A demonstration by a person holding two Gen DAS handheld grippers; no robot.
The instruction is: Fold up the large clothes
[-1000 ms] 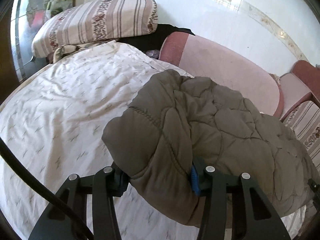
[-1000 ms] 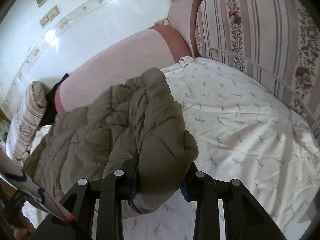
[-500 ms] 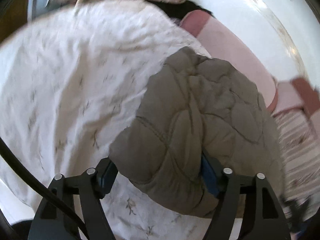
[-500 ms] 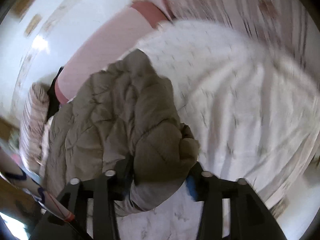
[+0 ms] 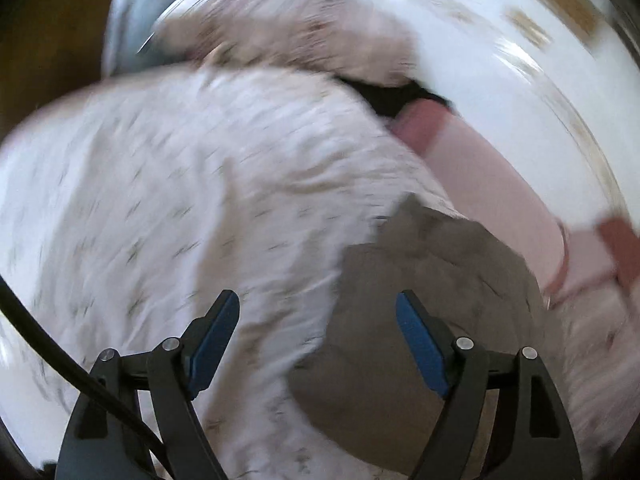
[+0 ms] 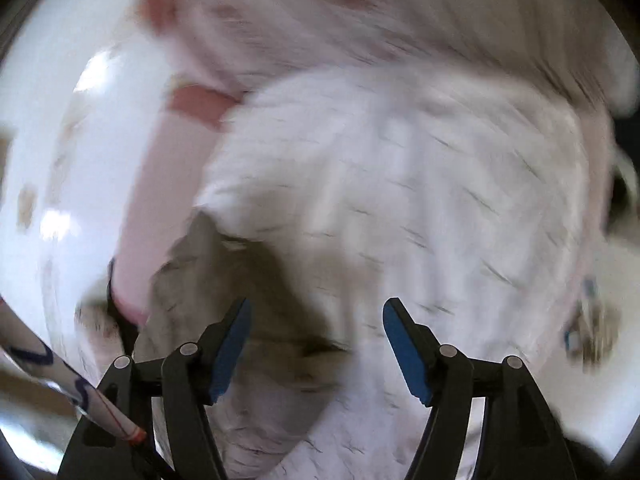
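Both your claws wide, empty: left claw (image 5: 316,320), right claw (image 6: 316,324). Padded jacket (image 5: 420,300) bunched on bed (image 5: 180,200). Risk: springy bulk unfolds itself; your re-grip snags sheet.

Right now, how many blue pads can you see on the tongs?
4. Each pair of tongs has two blue rubber pads: the left tongs carry one on each finger, and so do the right tongs. Both pairs are open.

Your bulky olive-grey quilted padded jacket (image 5: 420,312) (image 6: 224,280) lies bunched on the white patterned sheet, near the pink cushion, blurred in both wrist views.
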